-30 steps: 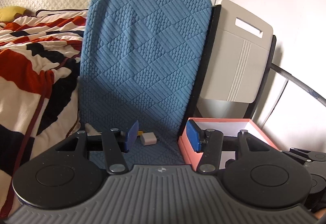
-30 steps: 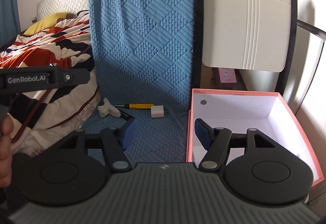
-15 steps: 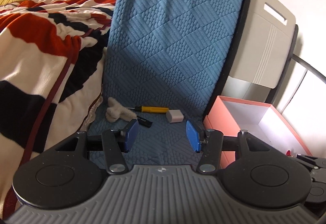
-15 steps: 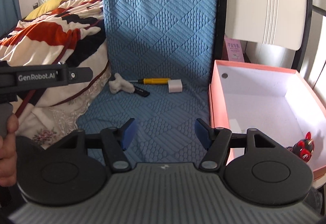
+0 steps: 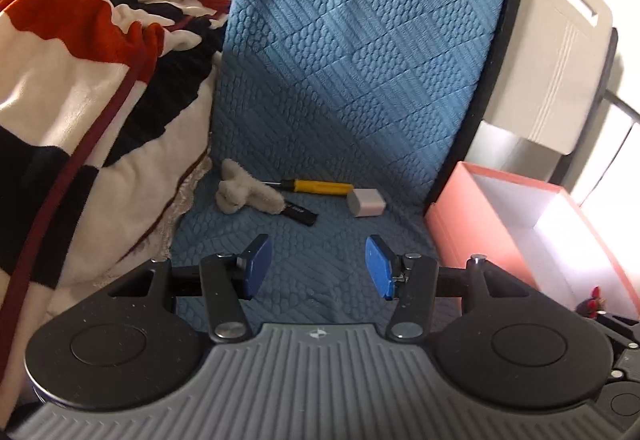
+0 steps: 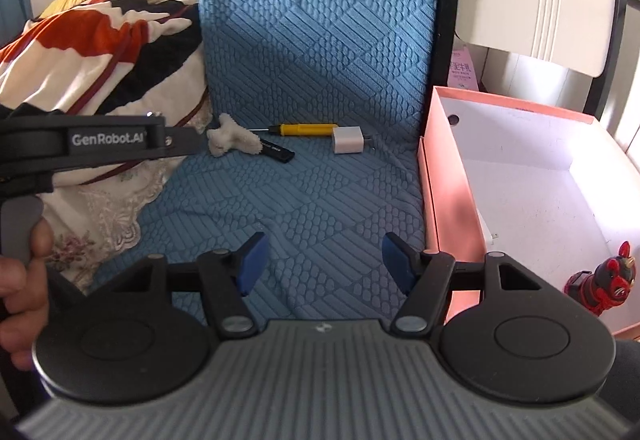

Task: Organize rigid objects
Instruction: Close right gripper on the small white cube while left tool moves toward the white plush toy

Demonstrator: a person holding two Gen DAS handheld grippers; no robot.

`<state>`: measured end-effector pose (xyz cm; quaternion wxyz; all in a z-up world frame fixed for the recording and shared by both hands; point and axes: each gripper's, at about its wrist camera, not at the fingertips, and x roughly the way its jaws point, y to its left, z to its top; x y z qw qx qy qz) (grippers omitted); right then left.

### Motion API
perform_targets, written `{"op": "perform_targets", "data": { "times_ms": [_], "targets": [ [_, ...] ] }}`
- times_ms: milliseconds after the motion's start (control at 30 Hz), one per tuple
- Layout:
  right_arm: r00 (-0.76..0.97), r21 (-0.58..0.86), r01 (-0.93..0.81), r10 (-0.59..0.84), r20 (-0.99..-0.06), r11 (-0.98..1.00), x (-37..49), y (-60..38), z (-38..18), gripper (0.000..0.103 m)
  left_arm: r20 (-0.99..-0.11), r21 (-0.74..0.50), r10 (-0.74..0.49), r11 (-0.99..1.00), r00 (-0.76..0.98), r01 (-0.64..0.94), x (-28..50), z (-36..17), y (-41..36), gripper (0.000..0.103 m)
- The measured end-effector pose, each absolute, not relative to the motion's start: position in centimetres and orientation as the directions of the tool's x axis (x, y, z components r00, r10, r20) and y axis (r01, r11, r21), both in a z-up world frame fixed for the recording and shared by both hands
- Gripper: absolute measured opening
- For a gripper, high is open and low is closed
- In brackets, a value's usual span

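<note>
Blue quilted mat [image 5: 344, 88] bears a row of small things near its fold: a yellow screwdriver [image 5: 316, 186], a white charger [image 5: 366, 203], a black stick [image 5: 298, 214] and a fuzzy rag [image 5: 238, 192]. Beside it sits a pink box [image 6: 444, 176] holding a red toy [image 6: 604, 282]. Left gripper [image 5: 318, 268] and right gripper [image 6: 324, 260] both gape, empty, above the mat.

both grippers [image 5: 318, 266] [image 6: 322, 260] lower, nearer screwdriver [image 5: 320, 186]; red figurine [image 6: 604, 282] now visible.

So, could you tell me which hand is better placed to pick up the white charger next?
Probably the right. The white charger lies nearest the pink box, on that hand's side, and the right claw is open and empty. The left claw faces the fluffy toy.
</note>
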<state>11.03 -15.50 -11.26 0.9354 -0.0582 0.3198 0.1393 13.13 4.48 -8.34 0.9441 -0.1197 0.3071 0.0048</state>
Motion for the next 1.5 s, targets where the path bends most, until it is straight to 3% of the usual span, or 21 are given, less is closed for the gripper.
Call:
{"op": "perform_targets", "data": {
  "times_ms": [200, 400, 567, 1033, 1267, 1367, 1500],
  "targets": [
    [0.759, -0.003, -0.322, 0.256, -0.599, 0.947, 13.1, -15.1, -12.1, 0.066, -0.606, -0.282, -0.083, 0.952, 0.791, -0.116, 15.5, -9.7, 5.6, 0.058],
    [0.762, 0.018, -0.351, 0.297, -0.575, 0.936, 15.9, -14.4, -12.2, 0.066, -0.635, -0.204, -0.024, 0.969, 0.772, -0.137, 18.7, -11.2, 5.5, 0.058],
    [0.771, 0.013, -0.367, 0.312, -0.556, 0.93, 18.0, -13.8, -11.8, 0.066, -0.666, -0.21, -0.033, 0.967, 0.745, -0.146, 21.8, -12.3, 6.1, 0.058],
    [0.741, -0.052, -0.416, 0.306, -0.597, 0.908, 25.5, -11.4, -12.6, 0.066, -0.75, -0.285, -0.055, 0.926, 0.659, -0.248, 29.2, -15.7, 10.5, 0.058],
    [0.719, -0.049, -0.442, 0.321, -0.617, 0.895, 28.9, -10.3, -13.6, 0.068, -0.783, -0.258, -0.024, 0.922, 0.622, -0.289, 31.6, -17.2, 11.4, 0.058],
    [0.72, -0.064, -0.449, 0.318, -0.617, 0.891, 30.7, -9.9, -13.9, 0.072, -0.789, -0.249, -0.006, 0.917, 0.614, -0.311, 32.3, -17.7, 11.8, 0.072],
    [0.716, -0.076, -0.447, 0.306, -0.627, 0.891, 33.5, -9.7, -14.6, 0.072, -0.795, -0.23, 0.02, 0.915, 0.606, -0.333, 33.4, -18.3, 12.0, 0.075]
  ]
}}
